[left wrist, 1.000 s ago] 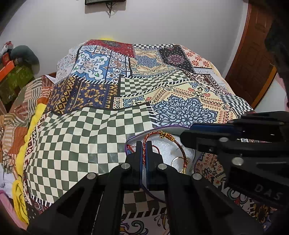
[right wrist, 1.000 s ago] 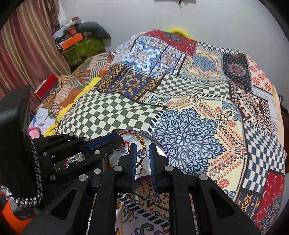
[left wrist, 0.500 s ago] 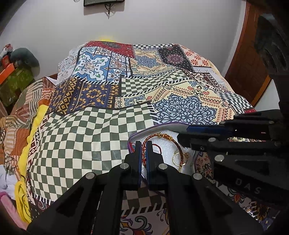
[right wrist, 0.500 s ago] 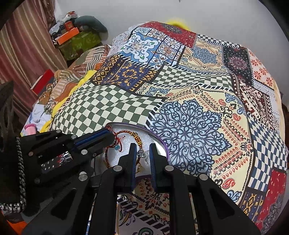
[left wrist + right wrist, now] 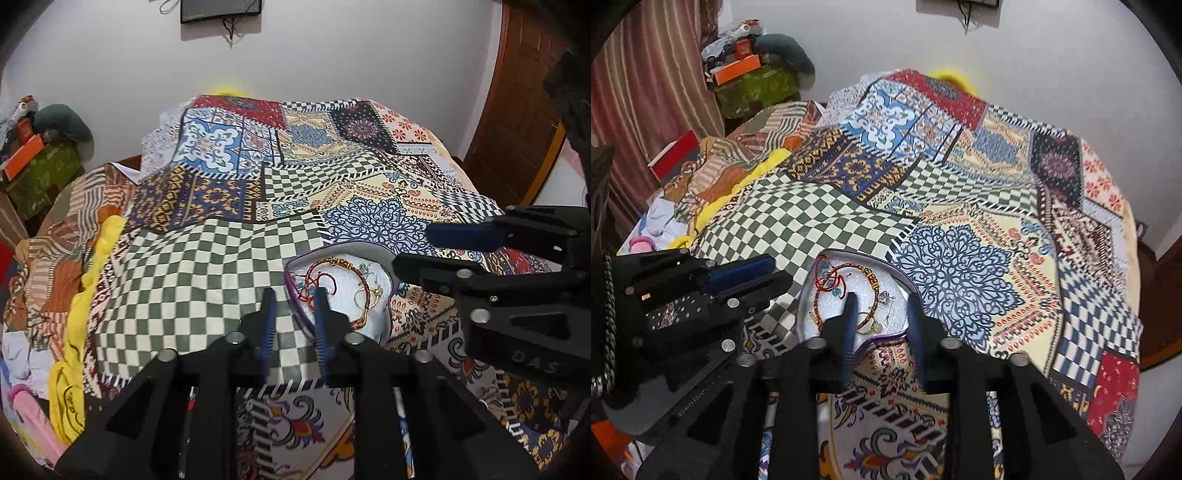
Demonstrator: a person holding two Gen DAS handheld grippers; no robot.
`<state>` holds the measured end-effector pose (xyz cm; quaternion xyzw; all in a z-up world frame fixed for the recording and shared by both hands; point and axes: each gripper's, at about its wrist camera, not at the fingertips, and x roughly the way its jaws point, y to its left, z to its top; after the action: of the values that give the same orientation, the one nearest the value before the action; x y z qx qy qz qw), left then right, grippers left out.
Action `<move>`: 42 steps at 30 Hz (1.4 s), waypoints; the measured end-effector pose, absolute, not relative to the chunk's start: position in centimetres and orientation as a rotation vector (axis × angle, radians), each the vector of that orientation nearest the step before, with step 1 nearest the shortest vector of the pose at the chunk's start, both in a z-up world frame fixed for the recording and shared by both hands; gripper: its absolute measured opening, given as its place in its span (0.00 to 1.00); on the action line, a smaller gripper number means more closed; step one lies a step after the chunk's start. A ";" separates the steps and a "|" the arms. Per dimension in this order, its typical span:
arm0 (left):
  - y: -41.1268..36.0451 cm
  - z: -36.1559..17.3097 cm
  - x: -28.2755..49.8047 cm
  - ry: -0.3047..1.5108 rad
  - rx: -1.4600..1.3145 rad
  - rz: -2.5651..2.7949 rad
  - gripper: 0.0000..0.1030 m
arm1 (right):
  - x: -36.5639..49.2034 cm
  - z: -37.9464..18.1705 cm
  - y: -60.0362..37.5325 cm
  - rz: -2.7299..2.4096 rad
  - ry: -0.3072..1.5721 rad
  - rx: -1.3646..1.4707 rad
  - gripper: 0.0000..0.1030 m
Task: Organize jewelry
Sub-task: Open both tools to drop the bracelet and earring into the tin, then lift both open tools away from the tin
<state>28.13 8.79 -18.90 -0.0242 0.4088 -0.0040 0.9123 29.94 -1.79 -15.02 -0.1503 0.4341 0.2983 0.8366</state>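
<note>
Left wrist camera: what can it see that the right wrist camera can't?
Only the left wrist view shows the brown wooden door. Only the right wrist view shows the striped curtain and the red box. Both show the patchwork bedspread, the heart-shaped tray holding a beaded bracelet and red cord, and both hand-held grippers, their jaws opening with nothing gripped.

— What sort of place is this?
— A bedroom in a home. A bed under a patchwork-print bedspread [image 5: 295,206] fills the middle, against a plain white wall [image 5: 332,66].
— Anything else?
— At ten o'clock, striped reddish curtains [image 5: 646,92] and crumpled clothes [image 5: 713,173]; at two o'clock, a brown panelled wooden door [image 5: 524,103].
</note>
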 end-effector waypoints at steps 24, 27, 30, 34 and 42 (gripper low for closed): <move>6.0 -15.0 18.6 0.794 -0.021 -0.059 0.42 | 21.9 -10.9 -6.4 0.598 0.799 -0.273 0.35; 5.2 -15.8 17.8 0.817 -0.012 -0.070 0.42 | 21.3 -11.4 -7.5 0.594 0.821 -0.244 0.35; 4.7 -16.5 17.3 0.834 -0.009 -0.081 0.42 | 20.8 -12.2 -8.4 0.594 0.853 -0.210 0.35; 4.3 -17.7 17.2 0.869 -0.047 -0.109 0.42 | 20.0 -13.6 -9.4 0.573 0.882 -0.199 0.35; 3.2 -20.1 17.5 0.919 -0.070 -0.132 0.42 | 19.4 -16.1 -10.5 0.588 0.973 -0.158 0.35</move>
<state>17.53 3.23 -20.15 -0.0336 0.4430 -0.0638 0.8936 19.42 -10.54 -16.13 -0.0749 0.4601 0.2779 0.8399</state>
